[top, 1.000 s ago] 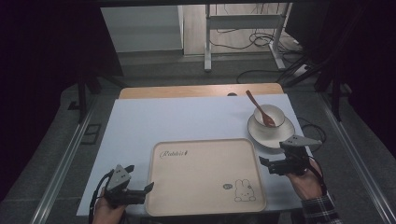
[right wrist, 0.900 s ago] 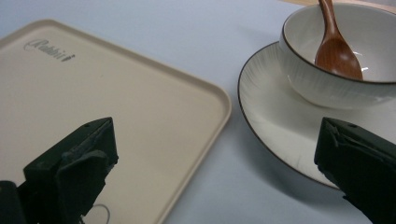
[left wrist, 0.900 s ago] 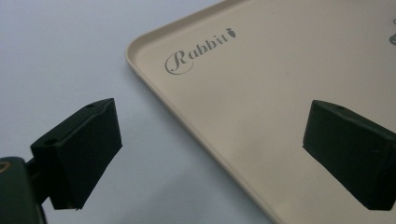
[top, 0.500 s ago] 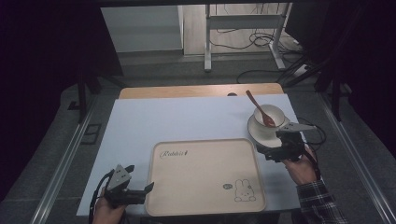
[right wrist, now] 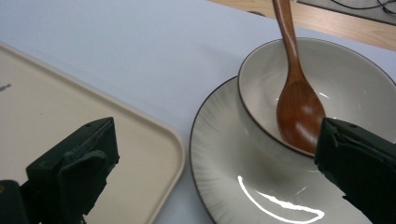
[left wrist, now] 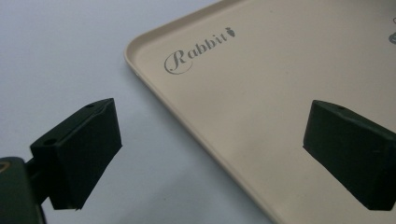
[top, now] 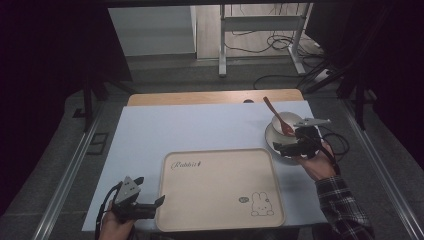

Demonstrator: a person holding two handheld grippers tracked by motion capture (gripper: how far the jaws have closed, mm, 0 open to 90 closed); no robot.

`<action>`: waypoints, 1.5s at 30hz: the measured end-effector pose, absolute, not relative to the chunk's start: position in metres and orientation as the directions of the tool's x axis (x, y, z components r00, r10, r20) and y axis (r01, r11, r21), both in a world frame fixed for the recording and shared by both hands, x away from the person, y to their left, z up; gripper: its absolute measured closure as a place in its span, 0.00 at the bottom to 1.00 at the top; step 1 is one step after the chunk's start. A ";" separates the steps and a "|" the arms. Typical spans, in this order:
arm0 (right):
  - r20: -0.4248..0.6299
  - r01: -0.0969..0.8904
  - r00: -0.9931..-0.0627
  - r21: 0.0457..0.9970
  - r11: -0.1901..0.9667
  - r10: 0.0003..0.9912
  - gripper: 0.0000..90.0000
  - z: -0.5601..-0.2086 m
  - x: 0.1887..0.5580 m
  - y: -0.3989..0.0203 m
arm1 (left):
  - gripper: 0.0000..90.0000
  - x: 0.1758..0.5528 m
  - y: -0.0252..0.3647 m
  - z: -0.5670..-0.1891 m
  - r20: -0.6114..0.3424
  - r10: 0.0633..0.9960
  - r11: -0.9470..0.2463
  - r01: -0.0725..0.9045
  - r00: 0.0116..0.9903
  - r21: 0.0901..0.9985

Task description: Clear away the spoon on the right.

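plate (right wrist: 243, 186) rim sits between my right claw's (right wrist: 219, 168) spread jaws; i judge a level pinch keeps bowl (right wrist: 336, 74) and spoon (right wrist: 299, 102) steady. left claw (left wrist: 210, 154) gapes over tray (left wrist: 261, 107) edge.

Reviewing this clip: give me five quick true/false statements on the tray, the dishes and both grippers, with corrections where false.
1. The wooden spoon rests inside the bowl. True.
2. The bowl sits on the tray. False: it sits on a plate beside the tray's far right corner.
3. The left gripper is shut on the tray's edge. False: its jaws stand wide open, one over the table, one over the tray.
4. The right gripper is open by the plate. True.
5. The tray carries a cup. False: it bears a "Rabbit" print and a rabbit drawing, nothing else.
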State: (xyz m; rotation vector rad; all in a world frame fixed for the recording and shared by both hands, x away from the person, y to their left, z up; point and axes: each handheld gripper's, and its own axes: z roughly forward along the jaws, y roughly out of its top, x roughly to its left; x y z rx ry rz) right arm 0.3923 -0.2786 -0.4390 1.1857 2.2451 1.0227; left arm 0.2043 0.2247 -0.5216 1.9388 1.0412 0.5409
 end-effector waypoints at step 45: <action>-0.095 0.581 -0.507 0.696 0.422 0.856 0.43 -0.431 0.499 -0.260 | 0.04 0.204 0.225 -0.521 -0.012 0.822 -0.304 0.456 0.570 0.836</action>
